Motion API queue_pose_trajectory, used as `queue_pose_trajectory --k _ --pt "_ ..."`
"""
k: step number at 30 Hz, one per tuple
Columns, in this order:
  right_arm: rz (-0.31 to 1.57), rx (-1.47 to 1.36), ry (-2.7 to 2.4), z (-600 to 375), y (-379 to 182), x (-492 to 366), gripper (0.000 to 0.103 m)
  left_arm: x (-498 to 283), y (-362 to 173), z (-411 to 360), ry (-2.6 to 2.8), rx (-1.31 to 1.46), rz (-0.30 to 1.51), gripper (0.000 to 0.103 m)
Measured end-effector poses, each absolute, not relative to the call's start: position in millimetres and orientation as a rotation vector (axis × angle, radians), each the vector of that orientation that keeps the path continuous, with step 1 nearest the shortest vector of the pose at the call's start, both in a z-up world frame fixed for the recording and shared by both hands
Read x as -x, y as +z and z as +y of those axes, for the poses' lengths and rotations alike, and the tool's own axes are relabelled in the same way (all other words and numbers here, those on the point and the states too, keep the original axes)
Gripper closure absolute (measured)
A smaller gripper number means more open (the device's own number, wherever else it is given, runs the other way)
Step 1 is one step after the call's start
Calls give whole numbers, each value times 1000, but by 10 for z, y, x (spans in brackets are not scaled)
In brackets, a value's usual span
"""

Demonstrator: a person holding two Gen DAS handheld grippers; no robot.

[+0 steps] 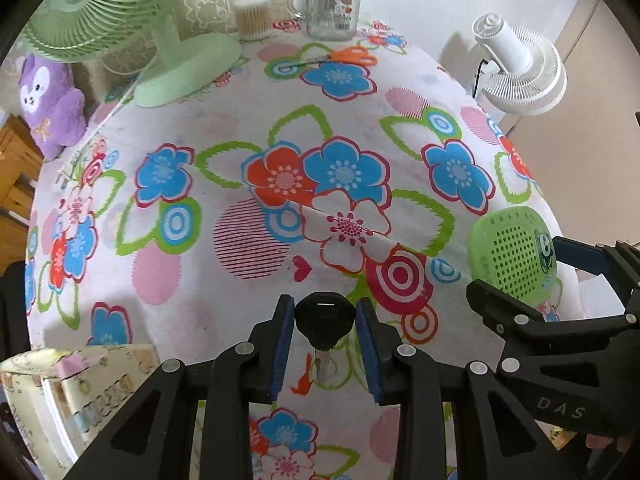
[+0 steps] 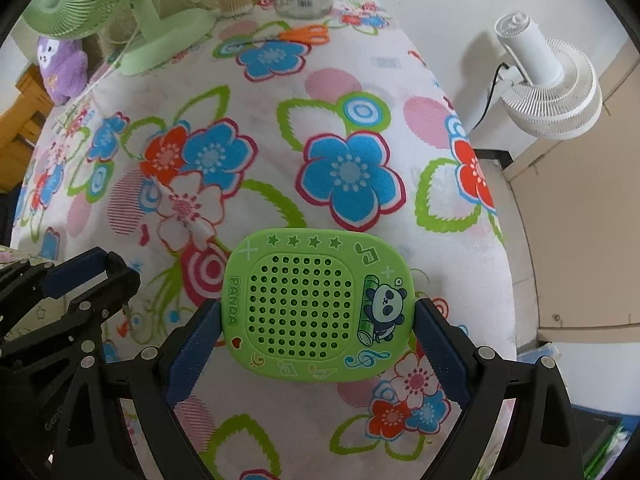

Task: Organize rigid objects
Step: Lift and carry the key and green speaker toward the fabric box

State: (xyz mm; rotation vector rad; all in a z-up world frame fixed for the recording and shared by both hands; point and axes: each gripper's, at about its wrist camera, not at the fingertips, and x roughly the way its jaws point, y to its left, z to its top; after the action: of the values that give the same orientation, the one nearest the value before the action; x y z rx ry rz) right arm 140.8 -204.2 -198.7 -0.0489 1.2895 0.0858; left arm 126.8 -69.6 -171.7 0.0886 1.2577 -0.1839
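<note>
In the left wrist view a key with a black head [image 1: 325,320] lies on the flowered tablecloth between the blue pads of my left gripper [image 1: 325,316]; the pads touch or nearly touch its head. In the right wrist view a green perforated panda box [image 2: 316,308] sits between the pads of my right gripper [image 2: 318,320], which press its two sides. The box also shows in the left wrist view [image 1: 514,252], with the right gripper [image 1: 532,280] around it. The left gripper shows at the left of the right wrist view [image 2: 108,276].
At the back stand a green desk fan [image 1: 120,16], a glass mug jar [image 1: 332,0], a cotton swab tub [image 1: 253,16] and orange scissors [image 1: 344,58]. A white fan [image 1: 520,64] stands off the right edge. A purple plush [image 1: 48,104] sits left. A patterned box [image 1: 76,392] is near left.
</note>
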Motion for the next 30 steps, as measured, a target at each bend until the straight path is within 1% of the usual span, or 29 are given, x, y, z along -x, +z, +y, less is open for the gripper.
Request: queue_pose_trajectory --k 16,30 --pt "1226 59 98 -1857 -1553 -1023 8 -888 -1279 -498 -164 -51 1191 72" --pt "1163 74 117 -1601 -1224 -743 8 -546 -959 -279 -145 -77 1147 72"
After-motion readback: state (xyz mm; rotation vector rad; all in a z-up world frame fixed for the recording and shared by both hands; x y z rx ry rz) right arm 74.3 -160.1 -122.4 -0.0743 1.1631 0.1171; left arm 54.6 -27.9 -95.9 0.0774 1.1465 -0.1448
